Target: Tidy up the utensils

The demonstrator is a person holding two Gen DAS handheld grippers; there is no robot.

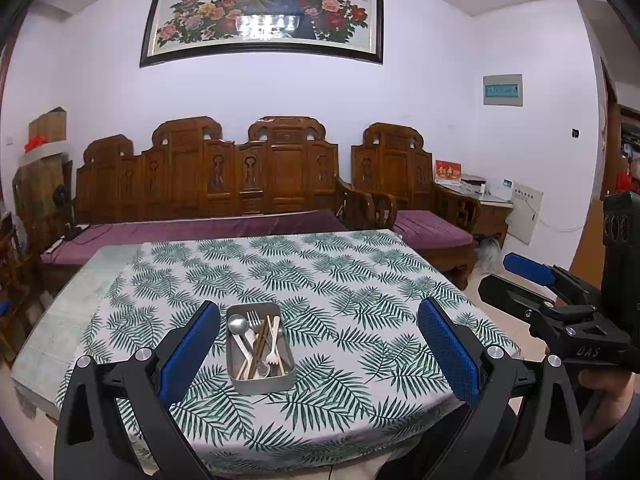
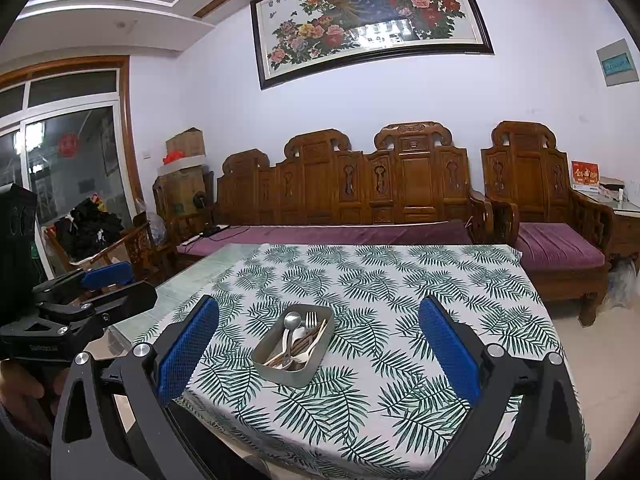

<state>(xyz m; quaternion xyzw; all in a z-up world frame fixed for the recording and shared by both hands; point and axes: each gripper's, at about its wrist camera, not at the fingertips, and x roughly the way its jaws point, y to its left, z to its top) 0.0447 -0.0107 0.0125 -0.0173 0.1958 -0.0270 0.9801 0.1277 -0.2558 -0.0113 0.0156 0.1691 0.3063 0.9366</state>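
Note:
A grey metal tray sits on the leaf-print tablecloth, holding a metal spoon, a metal fork, a white plastic fork and brown chopsticks lying mixed together. My left gripper hovers open above the near table edge, with the tray just inside its left finger and nothing between its pads. My right gripper is also open and empty, with the tray slightly left of its centre. Each gripper shows from the side in the other's view: the right gripper and the left gripper.
The cloth leaves a bare strip of tabletop at the left. A carved wooden sofa with purple cushions stands behind the table, and an armchair beside it. A hand holds the right gripper's handle.

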